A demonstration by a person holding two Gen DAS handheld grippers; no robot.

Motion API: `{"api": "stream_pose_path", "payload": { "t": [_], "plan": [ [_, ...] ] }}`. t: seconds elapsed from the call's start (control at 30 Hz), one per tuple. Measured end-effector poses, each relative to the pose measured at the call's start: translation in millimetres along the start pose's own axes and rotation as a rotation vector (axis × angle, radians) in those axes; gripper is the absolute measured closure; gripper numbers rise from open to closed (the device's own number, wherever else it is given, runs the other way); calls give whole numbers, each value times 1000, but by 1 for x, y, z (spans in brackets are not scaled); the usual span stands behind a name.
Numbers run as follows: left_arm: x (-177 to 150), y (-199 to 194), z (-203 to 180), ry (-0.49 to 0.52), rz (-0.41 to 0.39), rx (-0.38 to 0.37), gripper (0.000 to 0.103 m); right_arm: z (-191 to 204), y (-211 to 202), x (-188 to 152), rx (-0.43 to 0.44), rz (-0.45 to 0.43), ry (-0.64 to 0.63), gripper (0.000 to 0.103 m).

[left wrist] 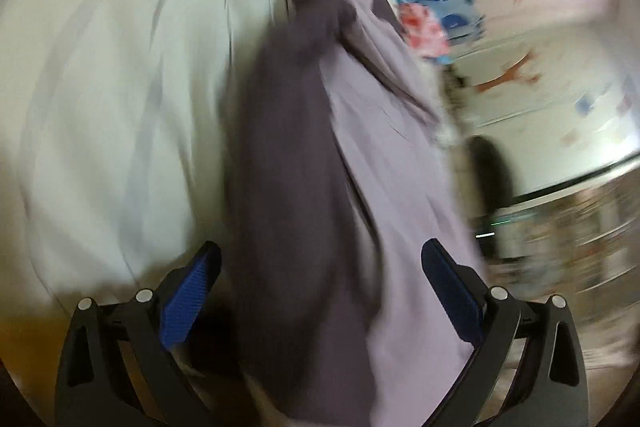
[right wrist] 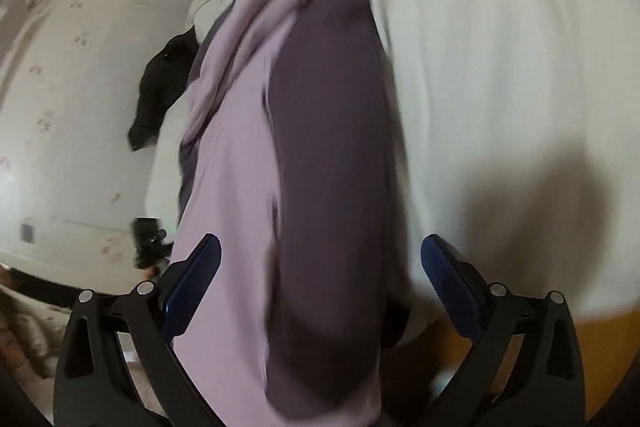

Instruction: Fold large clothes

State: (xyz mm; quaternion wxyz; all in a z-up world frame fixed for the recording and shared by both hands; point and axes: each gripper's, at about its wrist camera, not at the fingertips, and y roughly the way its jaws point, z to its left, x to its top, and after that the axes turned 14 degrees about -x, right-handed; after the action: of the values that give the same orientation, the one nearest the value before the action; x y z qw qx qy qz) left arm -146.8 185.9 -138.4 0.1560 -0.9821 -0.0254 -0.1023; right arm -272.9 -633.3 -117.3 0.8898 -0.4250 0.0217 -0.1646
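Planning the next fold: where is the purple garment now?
In both wrist views the purple garment lies lengthwise on the white bedsheet, between each pair of open tongs.

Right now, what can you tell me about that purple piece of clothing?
The purple garment is soft cloth in two tones, dark plum beside pale lilac. It lies bunched in a long, narrow, rumpled strip on a white bed sheet, not yet neatly folded. It runs between the open fingers of the left tool and the right tool; neither clamps it. Motion blur hides finer details.
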Motion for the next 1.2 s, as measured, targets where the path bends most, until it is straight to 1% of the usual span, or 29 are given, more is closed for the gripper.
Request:
{"api": "stream_pose_path", "payload": {
  "t": [0.07,0.13,0.23,0.33,0.4,0.43,0.47,0.5,0.53,0.57,0.6,0.63,0.67,0.7,0.73,0.77,0.83,0.9,0.97,1.03,1.07,1.1,1.13,1.17,1.2],
  "plan": [
    [-27,8,3,4,38,-56,7,-8,3,-19,87,46,16,6],
    [-52,23,12,-39,84,-144,7,-13,10,-36,151,90,31,6],
    [-72,38,17,-66,97,-208,7,-12,21,-49,240,117,33,6],
    [-75,43,15,-87,57,-224,7,-11,25,-49,279,109,43,6],
    [-75,39,11,-92,-9,-199,7,-8,25,-51,315,91,32,6],
    [-75,36,8,-94,-41,-178,10,-4,26,-51,327,76,25,7],
    [-74,32,5,-93,-63,-151,16,-2,23,-53,341,63,16,13],
    [-72,30,3,-92,-71,-125,31,0,18,-54,341,47,-4,19],
    [-72,30,2,-90,-74,-106,44,4,17,-55,326,33,-25,32],
    [-73,29,-1,-88,-82,-89,49,9,18,-54,316,17,-39,45],
    [-74,28,-5,-86,-92,-77,58,10,17,-53,318,5,-44,52],
    [-75,28,-9,-87,-103,-58,66,12,14,-55,319,-27,-55,65],
    [-75,26,-15,-84,-117,-52,70,13,12,-57,312,-54,-61,71],
    [-75,23,-22,-75,-137,-54,77,15,9,-60,313,-72,-61,74],
    [-73,19,-29,-65,-155,-68,80,18,4,-62,322,-98,-67,78],
    [-73,13,-40,-41,-176,-94,81,24,-4,-63,353,-140,-70,82],
    [-72,2,-67,18,-201,-133,84,39,-16,-67,395,-195,-82,85],
    [-76,-7,-92,88,-218,-184,85,54,-36,-70,429,-237,-121,85],
    [-81,-13,-114,151,-212,-210,85,66,-53,-76,470,-253,-165,85],
    [-83,-17,-122,188,-189,-222,85,76,-62,-78,493,-255,-207,85],
    [-86,-19,-120,190,-151,-229,85,76,-66,-80,502,-243,-219,85],
    [-89,-19,-111,178,-99,-216,84,73,-68,-82,488,-225,-228,85],
    [-89,-16,-104,164,-78,-202,81,67,-69,-85,469,-208,-225,82],
    [-91,-12,-84,116,-38,-189,79,56,-62,-88,450,-165,-201,79],
    [-94,-12,-65,68,-16,-182,75,49,-57,-90,434,-139,-187,76]
  ]
}}
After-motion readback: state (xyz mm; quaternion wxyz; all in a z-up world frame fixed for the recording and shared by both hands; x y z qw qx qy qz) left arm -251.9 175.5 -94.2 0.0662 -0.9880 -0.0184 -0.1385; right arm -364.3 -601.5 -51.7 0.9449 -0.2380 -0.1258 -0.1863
